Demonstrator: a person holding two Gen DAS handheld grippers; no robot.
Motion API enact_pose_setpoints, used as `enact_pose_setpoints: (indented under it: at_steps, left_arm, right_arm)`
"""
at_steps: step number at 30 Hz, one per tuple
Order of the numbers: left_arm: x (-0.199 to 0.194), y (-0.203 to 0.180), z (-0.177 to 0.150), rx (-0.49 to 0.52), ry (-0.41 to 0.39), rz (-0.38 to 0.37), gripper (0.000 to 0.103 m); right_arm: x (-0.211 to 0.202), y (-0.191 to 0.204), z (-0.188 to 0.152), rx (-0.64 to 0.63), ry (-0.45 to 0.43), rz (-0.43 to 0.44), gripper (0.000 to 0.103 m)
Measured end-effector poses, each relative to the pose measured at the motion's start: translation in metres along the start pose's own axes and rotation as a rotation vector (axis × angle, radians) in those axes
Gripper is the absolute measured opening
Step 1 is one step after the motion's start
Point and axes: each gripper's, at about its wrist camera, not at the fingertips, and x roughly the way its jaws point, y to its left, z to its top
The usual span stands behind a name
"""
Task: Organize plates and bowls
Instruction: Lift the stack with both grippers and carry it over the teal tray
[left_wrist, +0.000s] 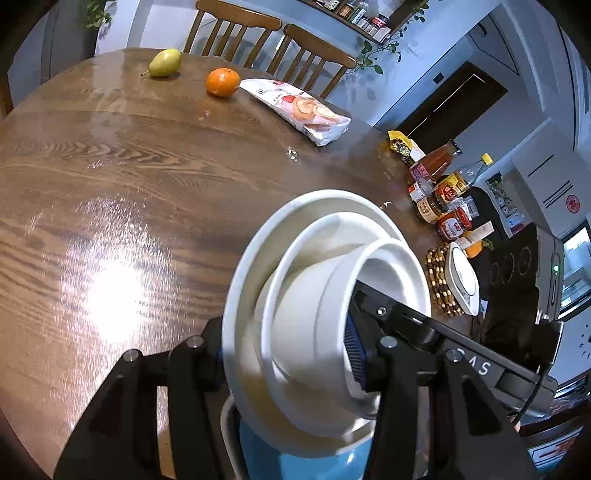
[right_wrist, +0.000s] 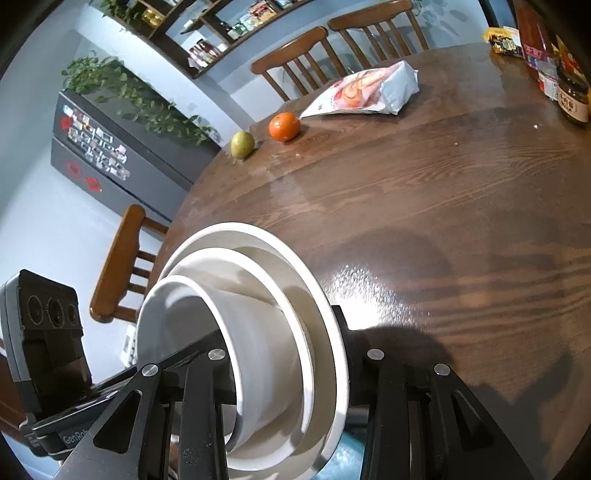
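a stack of white dishes (left_wrist: 314, 314) fills the lower centre of the left wrist view, tipped on edge so its rims face the right of the frame: a wide plate (left_wrist: 251, 266) at the back, a shallower dish (left_wrist: 295, 295) nested against it and a small bowl (left_wrist: 391, 266) at the front. the left claw (left_wrist: 291, 354) is clamped across this stack, one black finger behind the plate at lower left, the other, with a blue ribbed pad (left_wrist: 354, 350), pressed on the bowl's side at lower right. the right claw (left_wrist: 376, 314) reaches in from the right edge, its black finger crossing the bowl's rim.

in the right wrist view the same stack (right_wrist: 258, 350) sits at lower centre, rims facing left, and the right claw (right_wrist: 288, 354) grips it between its two black fingers, one inside the bowl (right_wrist: 177, 321), one against the back of the plate (right_wrist: 325, 314). the left claw's body (right_wrist: 48, 332) shows at the left edge.

beneath the stack a blue surface (left_wrist: 266, 454) peeks out at the bottom of both frames. behind lies a round wooden table (left_wrist: 110, 184) carrying a pear (left_wrist: 165, 62), an orange (left_wrist: 222, 82), a snack bag (left_wrist: 299, 109) and, at the right, a cluster of jars and bottles (left_wrist: 443, 199). wooden chairs (left_wrist: 236, 29) stand along the table's far side.
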Motion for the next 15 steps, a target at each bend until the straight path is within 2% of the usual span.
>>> enact_pose_setpoints:
  at_steps: [15]
  left_arm:
    - [-0.026,0.001,-0.048,-0.026,0.023,-0.054,0.047]
  right_arm:
    - [-0.025,0.018,-0.042,-0.039,-0.011,-0.05,0.039]
